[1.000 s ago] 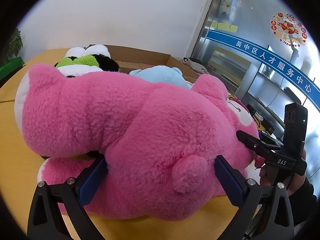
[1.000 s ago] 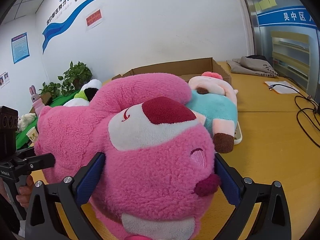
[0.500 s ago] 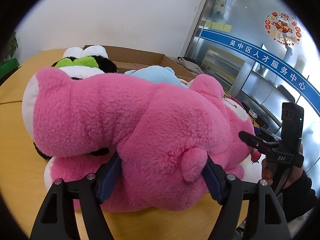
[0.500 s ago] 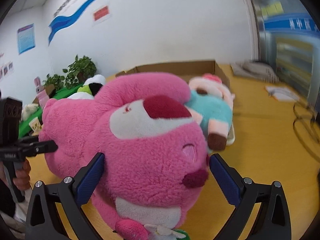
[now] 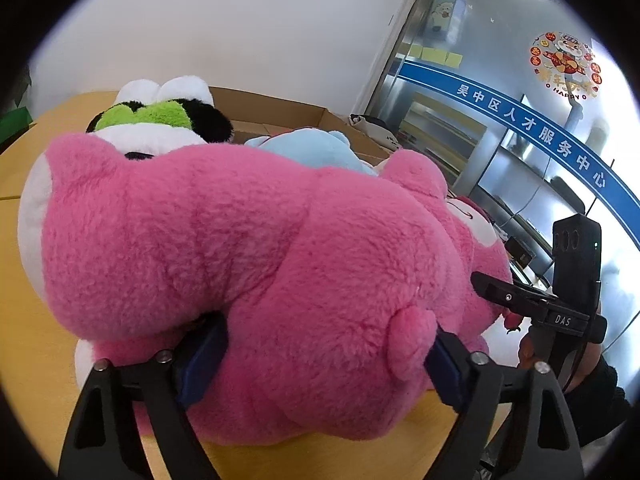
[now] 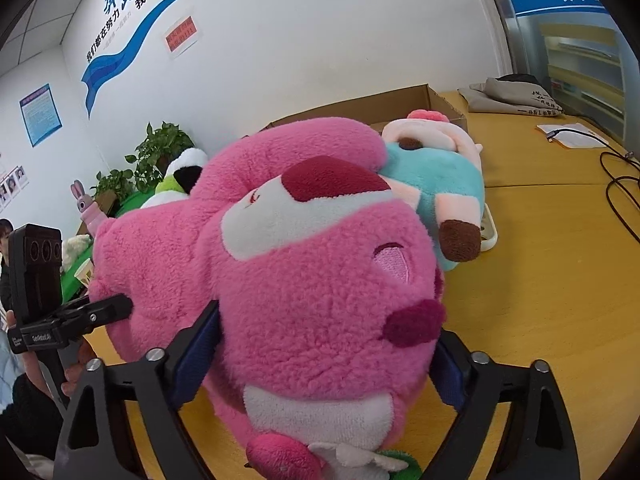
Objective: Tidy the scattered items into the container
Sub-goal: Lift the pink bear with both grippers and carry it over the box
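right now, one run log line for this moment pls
phase: two-handed grasp | left gripper: closing on pink bear rear | right gripper: closing on its head | box: behind | bear on table

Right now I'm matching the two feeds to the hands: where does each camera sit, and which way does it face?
Left wrist: on the left gripper, facing the pink bear's back and tail; its pads squeeze the body; the right gripper and hand show at right.
Right wrist: on the right gripper, facing the bear's head; the left gripper shows at left.
Shared: bear, cardboard box, blue plush, panda plush.
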`<state>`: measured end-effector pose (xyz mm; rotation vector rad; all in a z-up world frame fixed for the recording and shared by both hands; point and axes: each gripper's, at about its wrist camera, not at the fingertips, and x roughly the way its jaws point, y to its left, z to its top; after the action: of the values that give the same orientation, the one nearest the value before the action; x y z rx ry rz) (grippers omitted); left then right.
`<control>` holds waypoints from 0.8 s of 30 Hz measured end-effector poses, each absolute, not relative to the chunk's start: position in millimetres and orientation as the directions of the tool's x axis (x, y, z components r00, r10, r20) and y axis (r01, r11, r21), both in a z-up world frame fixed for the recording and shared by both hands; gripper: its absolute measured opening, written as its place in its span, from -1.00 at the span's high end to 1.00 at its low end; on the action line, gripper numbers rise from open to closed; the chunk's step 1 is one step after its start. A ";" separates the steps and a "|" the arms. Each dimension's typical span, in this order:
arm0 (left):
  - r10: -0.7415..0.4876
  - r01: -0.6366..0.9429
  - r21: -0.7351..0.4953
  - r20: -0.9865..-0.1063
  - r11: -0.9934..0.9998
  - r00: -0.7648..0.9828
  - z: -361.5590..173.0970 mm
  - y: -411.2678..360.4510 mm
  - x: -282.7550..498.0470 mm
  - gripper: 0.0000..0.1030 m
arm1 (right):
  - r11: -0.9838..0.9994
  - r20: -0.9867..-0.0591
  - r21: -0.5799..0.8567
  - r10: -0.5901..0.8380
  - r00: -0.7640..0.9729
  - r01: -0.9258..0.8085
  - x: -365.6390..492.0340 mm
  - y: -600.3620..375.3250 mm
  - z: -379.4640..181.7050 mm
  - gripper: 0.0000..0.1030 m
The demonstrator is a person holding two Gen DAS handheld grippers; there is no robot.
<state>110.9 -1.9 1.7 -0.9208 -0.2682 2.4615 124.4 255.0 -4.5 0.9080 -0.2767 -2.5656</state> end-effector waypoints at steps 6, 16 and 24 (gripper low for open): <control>0.488 -0.374 -0.314 -0.563 -0.873 -0.667 11.5 -0.9 130.2 -0.38 | -0.910 -0.562 0.270 -0.414 -0.716 0.314 137.6 248.4 7.7 -0.66; 0.450 -0.377 -0.246 -0.503 -0.893 -0.738 62.9 -2.8 145.3 -0.38 | -0.919 -0.524 0.235 -0.394 -0.755 0.316 156.8 235.8 51.3 -0.65; 0.449 -0.391 -0.222 -0.461 -0.893 -0.765 107.1 -4.7 130.1 -0.38 | -0.926 -0.495 0.211 -0.379 -0.782 0.315 146.3 230.4 97.3 -0.65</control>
<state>130.1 -4.7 107.1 -0.7150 -0.1554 2.5882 146.3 230.4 97.3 0.7733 -0.1646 -2.6564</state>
